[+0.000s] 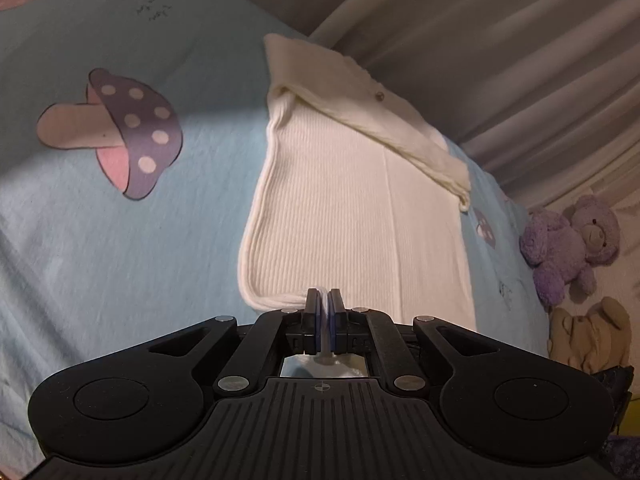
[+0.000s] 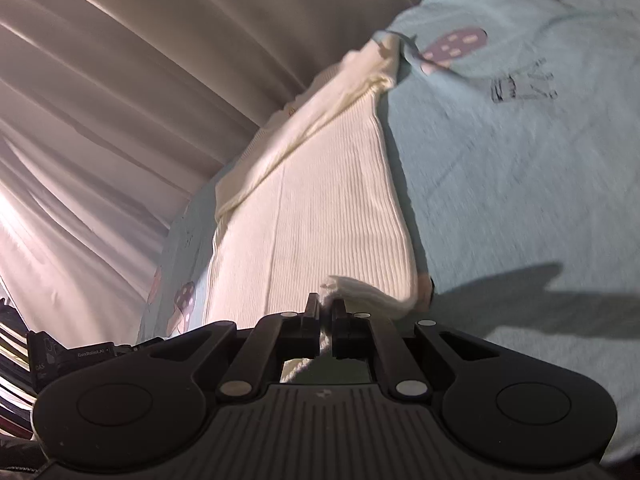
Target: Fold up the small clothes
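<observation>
Open blue sheet [image 1: 120, 240] left of the white garment [image 1: 352, 216], more bare sheet on its right in the right view, curtain [image 1: 500, 60] closing the far edge, plush toys [image 1: 572, 248] crowding one corner

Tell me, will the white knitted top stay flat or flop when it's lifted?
Probably flop: the white top is soft ribbed knit, already bunching where the left gripper and right gripper pinch its near edge. It likely sags between them. It looks light, and should drag across the blue sheet rather than slide freely.
</observation>
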Motion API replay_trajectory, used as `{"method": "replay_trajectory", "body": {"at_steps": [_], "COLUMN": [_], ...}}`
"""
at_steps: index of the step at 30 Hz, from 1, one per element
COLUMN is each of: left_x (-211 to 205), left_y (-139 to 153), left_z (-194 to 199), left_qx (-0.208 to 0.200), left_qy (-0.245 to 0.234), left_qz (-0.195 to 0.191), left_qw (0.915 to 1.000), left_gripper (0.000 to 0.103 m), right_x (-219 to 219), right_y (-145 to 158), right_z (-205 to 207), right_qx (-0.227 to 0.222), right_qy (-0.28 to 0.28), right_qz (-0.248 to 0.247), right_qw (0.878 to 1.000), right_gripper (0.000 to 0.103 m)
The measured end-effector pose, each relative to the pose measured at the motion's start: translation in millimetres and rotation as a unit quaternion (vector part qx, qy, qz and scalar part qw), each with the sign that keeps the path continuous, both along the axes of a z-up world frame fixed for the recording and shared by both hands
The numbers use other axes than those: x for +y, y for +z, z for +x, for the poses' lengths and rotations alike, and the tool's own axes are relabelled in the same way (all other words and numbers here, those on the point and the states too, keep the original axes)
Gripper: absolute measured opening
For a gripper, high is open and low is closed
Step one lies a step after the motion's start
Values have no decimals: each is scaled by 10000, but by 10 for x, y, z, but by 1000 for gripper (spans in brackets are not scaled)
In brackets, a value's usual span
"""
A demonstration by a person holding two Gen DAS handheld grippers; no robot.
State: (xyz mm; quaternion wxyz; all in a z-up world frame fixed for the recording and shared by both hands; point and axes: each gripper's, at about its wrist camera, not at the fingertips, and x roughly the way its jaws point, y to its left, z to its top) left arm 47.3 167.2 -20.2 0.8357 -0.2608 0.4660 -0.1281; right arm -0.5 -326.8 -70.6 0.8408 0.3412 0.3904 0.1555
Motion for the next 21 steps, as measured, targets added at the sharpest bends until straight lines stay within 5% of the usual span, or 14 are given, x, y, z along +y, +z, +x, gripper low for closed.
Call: {"method": "replay_trajectory", "body": {"at_steps": [7,11,13,14,16,21], "left_x": [-15,23,18,12,-26,-181], "left_y": [79,-41,-97,-129,-203,-376], "left_z": [436,616,607,585,541,551], "left_qx": [-528,-528,-598,-658,-698,-514], "left_qy": [610,1181,1047,881,571,74], "left_qz": [362,1054,1128,1108,1115,1380], "left_qw": [9961,9860,9863,9877,9897,9891], "left_gripper": [4,5,13,29,43,44], "right_x": [144,291,266,248,229,254], "right_y": [129,110,96,74,13,-187], "right_z": [563,790,795,790,790,747], "right_qx": [-617,-777,-840,-873,-769,-281], "right_qy": [-187,-473,-703,-745,-659,-339], "right_qz": [-683,-1542,-1635,-1657,-1691,-1707], "right_qw": [9956,9838,9804,9795,9804,9843], "right_gripper": [4,5,5,7,17,27]}}
